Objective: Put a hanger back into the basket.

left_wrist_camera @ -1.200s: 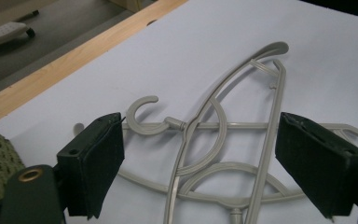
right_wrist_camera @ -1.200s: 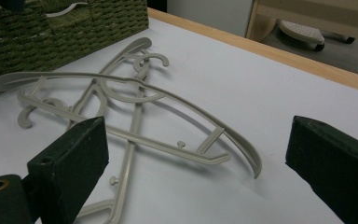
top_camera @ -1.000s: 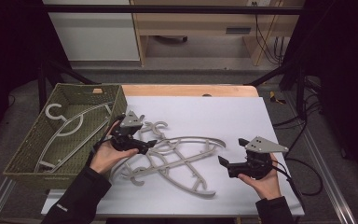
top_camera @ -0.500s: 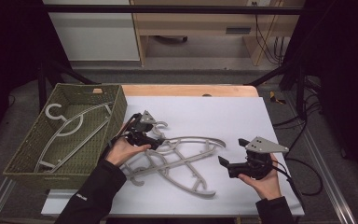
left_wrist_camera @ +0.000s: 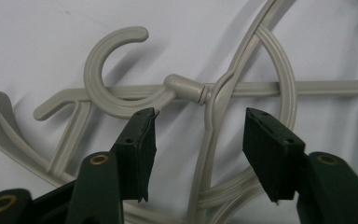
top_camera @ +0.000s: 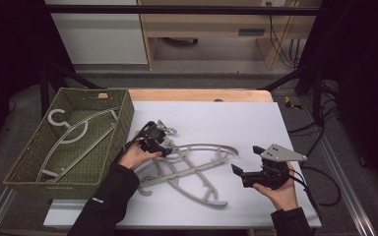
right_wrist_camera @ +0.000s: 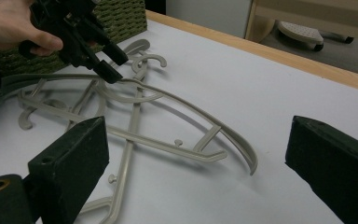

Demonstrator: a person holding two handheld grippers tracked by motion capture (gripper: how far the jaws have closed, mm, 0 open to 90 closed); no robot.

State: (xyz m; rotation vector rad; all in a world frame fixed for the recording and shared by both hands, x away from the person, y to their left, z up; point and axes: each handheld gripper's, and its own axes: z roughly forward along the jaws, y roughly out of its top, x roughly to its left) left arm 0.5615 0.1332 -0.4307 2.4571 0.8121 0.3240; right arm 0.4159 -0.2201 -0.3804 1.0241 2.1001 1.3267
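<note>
The left gripper has come down onto the pile of grey hangers that lie crossed over each other on the white surface, just beside the green basket. A moment ago it was higher and nearer the basket; now it sits low over the top hanger. Its jaws have just been closing. In the left gripper view they stand on either side of the neck of the hanger, right below the hook, but the pads do not press on it yet. That looks like the start of a grab, so the hanger can be lifted next. One more hanger already lies in the basket, so the job seems to be putting hangers in there, with at least two left on the surface. The right gripper has not moved. It waits to the right of the pile, with its jaws spread wide and nothing between them. I see no brands, labels or writing anywhere on the hangers, the basket or the grippers.
</note>
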